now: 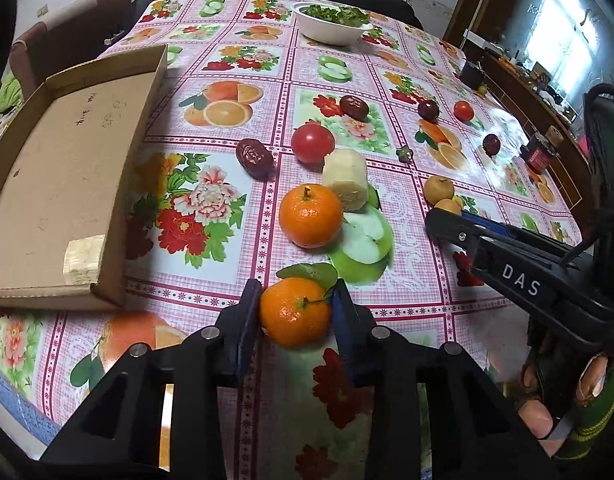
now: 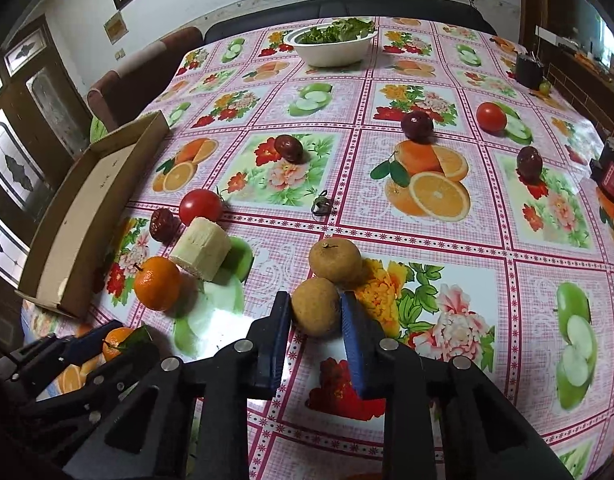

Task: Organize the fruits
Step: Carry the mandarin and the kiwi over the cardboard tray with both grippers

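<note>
A leafy mandarin point(image 1: 295, 312), light, soft-skinned and best gripped across its middle, sat on the table point(image 1: 407, 248) clasped by the left gripper point(image 1: 295, 304), while the right gripper point(image 2: 315, 312) clenched one of two brown longan-like fruits point(image 2: 315, 312), apparently firm; two mandarins, two tomatoes point(image 1: 312, 143) and one cardboard tray point(image 1: 67, 184) were counted.

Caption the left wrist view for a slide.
Left gripper shut on a leafy mandarin beside the cardboard tray.

Orange mandarin point(image 1: 295, 312); brown longan point(image 2: 315, 306); pink fruit-and-flower-print tablecloth point(image 1: 407, 240); red tomato point(image 1: 312, 143)
</note>
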`<act>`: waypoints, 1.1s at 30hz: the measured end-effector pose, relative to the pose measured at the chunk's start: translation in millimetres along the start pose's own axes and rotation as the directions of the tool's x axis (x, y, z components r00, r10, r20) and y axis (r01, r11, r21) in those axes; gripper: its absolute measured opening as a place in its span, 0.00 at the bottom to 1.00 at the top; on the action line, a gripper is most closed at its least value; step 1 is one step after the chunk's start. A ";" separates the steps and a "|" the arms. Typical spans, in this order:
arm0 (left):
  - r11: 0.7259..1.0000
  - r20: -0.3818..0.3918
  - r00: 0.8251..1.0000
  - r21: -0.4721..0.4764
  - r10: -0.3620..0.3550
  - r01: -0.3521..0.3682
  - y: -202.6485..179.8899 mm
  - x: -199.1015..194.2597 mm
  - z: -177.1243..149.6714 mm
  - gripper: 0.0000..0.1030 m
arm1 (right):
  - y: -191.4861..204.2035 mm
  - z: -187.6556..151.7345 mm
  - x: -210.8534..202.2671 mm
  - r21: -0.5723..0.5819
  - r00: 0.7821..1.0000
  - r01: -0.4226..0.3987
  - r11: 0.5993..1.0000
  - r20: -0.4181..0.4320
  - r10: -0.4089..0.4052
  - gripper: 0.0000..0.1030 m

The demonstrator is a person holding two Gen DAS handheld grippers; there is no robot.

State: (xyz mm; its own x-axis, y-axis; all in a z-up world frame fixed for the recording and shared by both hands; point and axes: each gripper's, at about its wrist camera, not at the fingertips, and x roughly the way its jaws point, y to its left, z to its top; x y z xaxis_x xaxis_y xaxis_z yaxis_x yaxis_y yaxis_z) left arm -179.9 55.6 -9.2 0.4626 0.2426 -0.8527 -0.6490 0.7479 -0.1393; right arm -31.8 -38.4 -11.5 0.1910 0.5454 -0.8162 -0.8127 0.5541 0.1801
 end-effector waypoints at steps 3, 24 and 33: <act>1.000 -0.005 1.000 -0.001 -0.006 0.006 0.0 -1.7 -0.7 0.31 | 1.4 -2.3 -4.9 0.001 1.000 -0.014 1.000 0.004 0.014 0.25; 0.997 0.131 0.989 -0.050 0.073 -0.067 36.3 -60.8 13.0 0.31 | 45.8 9.9 -44.2 -0.069 0.991 -0.110 0.992 0.068 0.114 0.25; 0.984 0.163 0.976 -0.126 0.142 -0.122 71.9 -76.7 16.0 0.31 | 86.3 20.3 -49.5 -0.142 0.981 -0.166 0.976 0.073 0.178 0.25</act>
State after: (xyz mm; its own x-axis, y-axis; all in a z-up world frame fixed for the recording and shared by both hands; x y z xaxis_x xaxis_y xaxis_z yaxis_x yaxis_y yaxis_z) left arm -252.4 100.6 54.3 0.4576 0.4438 -0.7705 -0.7718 0.6286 -0.0962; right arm -100.2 -4.8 55.5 0.0828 0.6796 -0.7289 -0.9028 0.3608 0.2338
